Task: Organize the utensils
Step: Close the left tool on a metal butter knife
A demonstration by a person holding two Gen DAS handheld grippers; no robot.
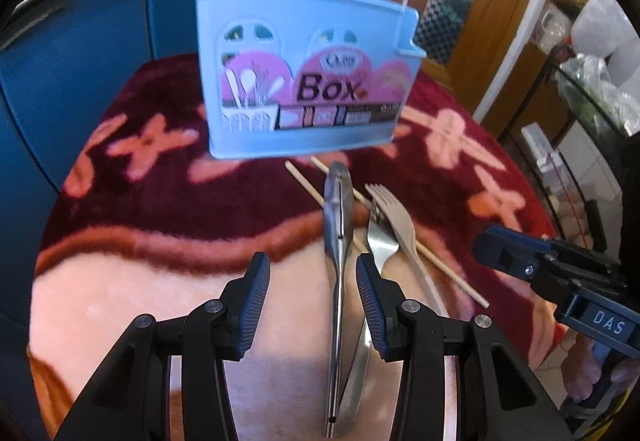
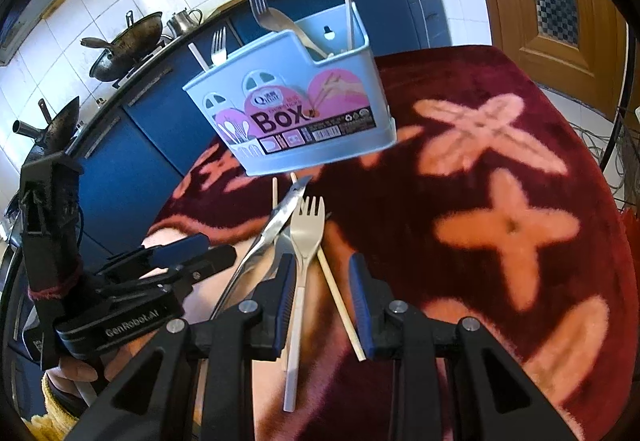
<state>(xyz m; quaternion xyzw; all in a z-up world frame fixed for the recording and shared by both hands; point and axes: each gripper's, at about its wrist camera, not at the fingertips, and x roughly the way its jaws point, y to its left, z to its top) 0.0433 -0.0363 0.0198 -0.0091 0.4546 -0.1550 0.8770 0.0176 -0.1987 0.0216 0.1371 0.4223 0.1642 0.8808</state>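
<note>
A light-blue utensil box (image 1: 308, 81) stands on the red plush cloth and holds forks, a spoon and pale sticks. In front of it lie a long steel utensil (image 1: 338, 237), a steel fork (image 1: 380, 245), a beige plastic fork (image 1: 394, 217) and wooden chopsticks (image 1: 444, 269). My left gripper (image 1: 312, 273) hangs open over the steel utensil, which lies nearer its right finger. My right gripper (image 2: 323, 281) is open above the beige fork's handle (image 2: 300, 281) and one chopstick (image 2: 338, 293). Each wrist view shows the other gripper alongside: the right gripper (image 1: 520, 261), the left gripper (image 2: 180, 253).
The round table's cloth (image 2: 500, 225) falls away at its edges. Blue cabinets (image 2: 132, 145) carry a counter with woks (image 2: 124, 49) and a kettle behind the box. A wooden door (image 2: 560, 1) is at the right. A glass shelf with bags (image 1: 592, 89) stands to the right.
</note>
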